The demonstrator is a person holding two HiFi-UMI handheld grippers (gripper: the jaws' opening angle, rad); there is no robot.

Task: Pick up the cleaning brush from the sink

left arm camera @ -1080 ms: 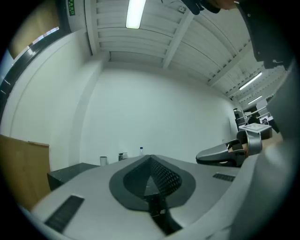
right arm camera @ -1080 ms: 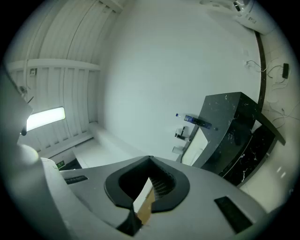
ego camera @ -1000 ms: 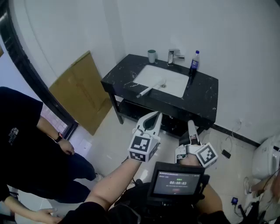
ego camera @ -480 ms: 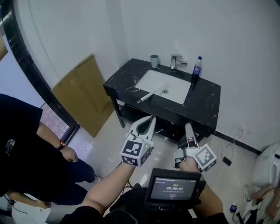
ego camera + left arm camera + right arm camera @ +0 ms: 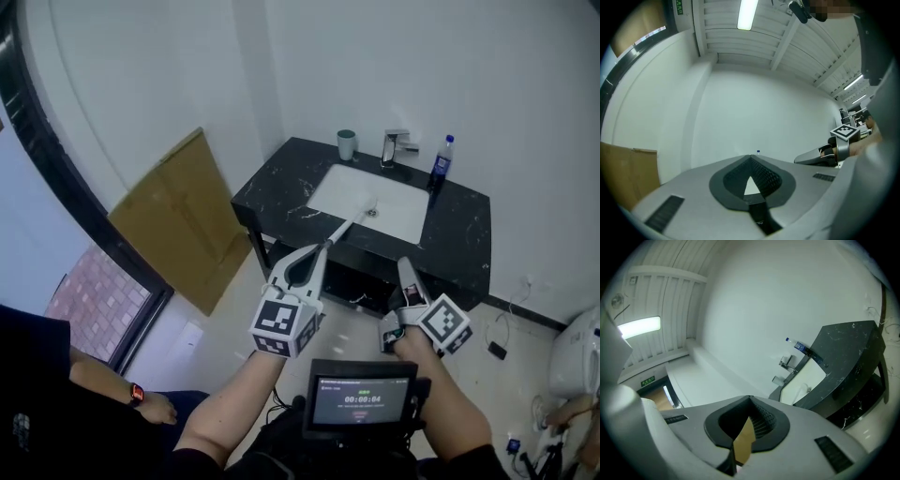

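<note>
The cleaning brush (image 5: 354, 219), with a long white handle, lies slantwise in the white sink (image 5: 384, 192), its handle end over the sink's near-left rim. The sink is set in a black marble counter (image 5: 459, 234). My left gripper (image 5: 322, 247) is held level in the air in front of the counter, shut and empty, its tip in line with the brush handle but well short of it. My right gripper (image 5: 403, 265) hangs to its right, also shut and empty. In the left gripper view the left gripper (image 5: 750, 158) faces a bare white wall. The right gripper (image 5: 750, 398) is rolled, with the sink (image 5: 806, 378) to its right.
On the counter's back edge stand a grey cup (image 5: 347, 144), a chrome faucet (image 5: 397, 144) and a blue bottle (image 5: 442, 159). A cardboard sheet (image 5: 178, 220) leans on the left wall. A person (image 5: 37, 394) is at the lower left. A screen (image 5: 361, 392) sits below my hands.
Both grippers and the camera have moved toward the counter, and the right gripper has rolled. The person on the left has slid mostly out of the frame.
</note>
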